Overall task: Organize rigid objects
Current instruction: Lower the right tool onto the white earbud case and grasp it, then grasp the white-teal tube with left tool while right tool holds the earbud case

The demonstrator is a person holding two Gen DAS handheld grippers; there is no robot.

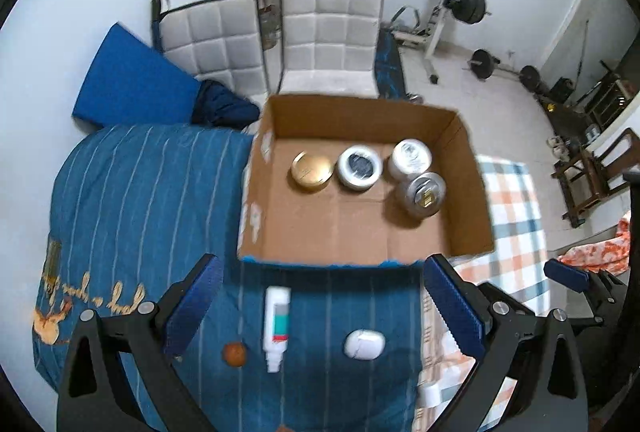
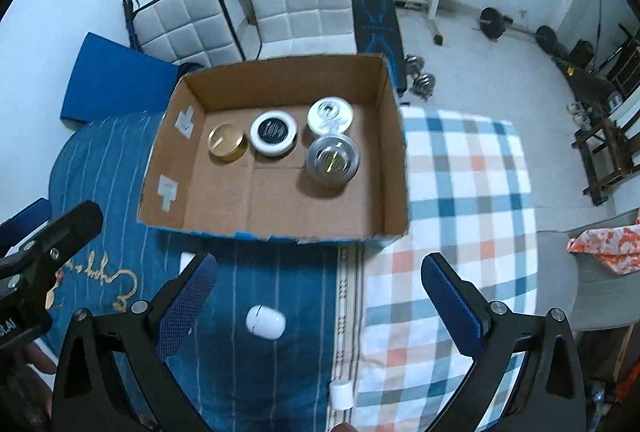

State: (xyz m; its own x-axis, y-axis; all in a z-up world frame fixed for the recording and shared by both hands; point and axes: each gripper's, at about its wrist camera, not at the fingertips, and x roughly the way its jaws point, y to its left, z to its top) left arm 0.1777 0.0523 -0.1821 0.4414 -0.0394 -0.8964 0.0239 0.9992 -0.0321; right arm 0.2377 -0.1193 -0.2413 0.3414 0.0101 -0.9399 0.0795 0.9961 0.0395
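An open cardboard box (image 1: 468, 207) (image 2: 396, 167) stands on the bed and holds several round jars: a gold one (image 1: 311, 171) (image 2: 226, 142), a white one with a dark lid (image 1: 359, 167) (image 2: 273, 133), a white one (image 1: 411, 156) (image 2: 330, 115) and a silver one (image 1: 421, 193) (image 2: 333, 159). In front of the box on the blue blanket lie a white tube (image 1: 276, 324), a small brown ball (image 1: 233, 353) and a white oval case (image 1: 364, 344) (image 2: 265, 322). My left gripper (image 1: 320, 308) is open above the tube and case. My right gripper (image 2: 320, 308) is open above the case.
A small white cylinder (image 2: 341, 395) (image 1: 428, 394) lies near the blanket seam. A checked blanket (image 2: 460, 216) covers the bed's right side. White padded chairs (image 1: 328, 31), a blue mat (image 1: 132, 79) and weight equipment (image 1: 460, 3) stand beyond the bed.
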